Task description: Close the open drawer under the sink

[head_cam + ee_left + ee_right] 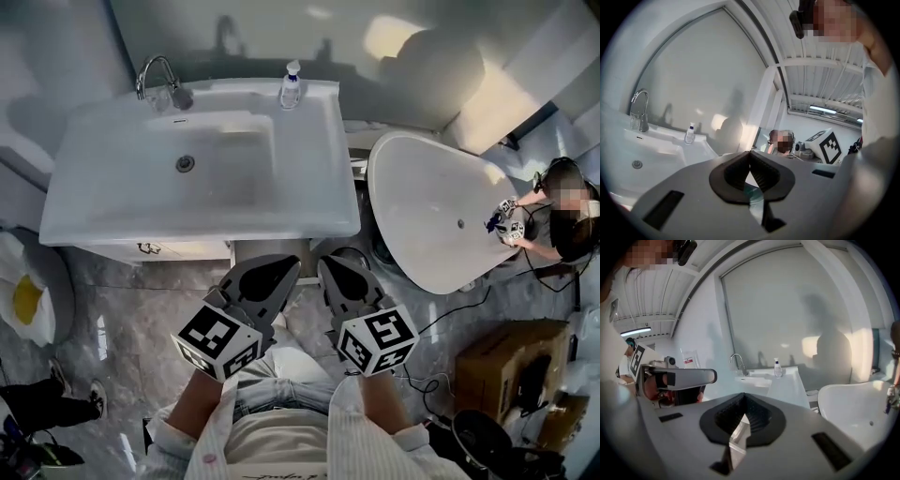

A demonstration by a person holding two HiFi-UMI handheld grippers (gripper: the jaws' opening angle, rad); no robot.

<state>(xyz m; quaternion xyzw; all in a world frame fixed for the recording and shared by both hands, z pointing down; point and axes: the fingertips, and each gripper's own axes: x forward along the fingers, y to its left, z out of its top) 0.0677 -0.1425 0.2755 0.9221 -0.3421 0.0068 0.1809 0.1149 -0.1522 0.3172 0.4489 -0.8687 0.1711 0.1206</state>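
Floor of grey marble (122, 319) fills the lower part of your head view, and you stand on it facing the vanity. Next in size, the white sink (319, 141) spreads across the upper left. A white bathtub (422, 234) stands just to its right (another person (567, 220) is at its far rim).

Under the sink's front rim the drawer (187, 250) shows as a white strip with a dark handle (148, 248). To the right of that strip lies a flat grey patch (272, 247), just beyond the tips of your left gripper. From this steep angle you cannot tell how far out the drawer stands. A cardboard box (506, 361) sits on the floor at the lower right, with cables running near it.

Your left gripper (291, 262) and right gripper (327, 263) are held side by side, near each other, low in front of the vanity and pointing toward it. Neither is near the handle, which lies well off to their left. Whether either tip touches the cabinet cannot be made out. In each gripper's own view the ribbed pads meet at the tips, and nothing is caught between them, so both are closed and empty-handed. Their marker cubes sit close to your wrists.

At the back of the sink the chrome faucet (159, 80) arches over the basin's left corner. A small clear pump bottle (291, 86) stands upright on the rim to its right.
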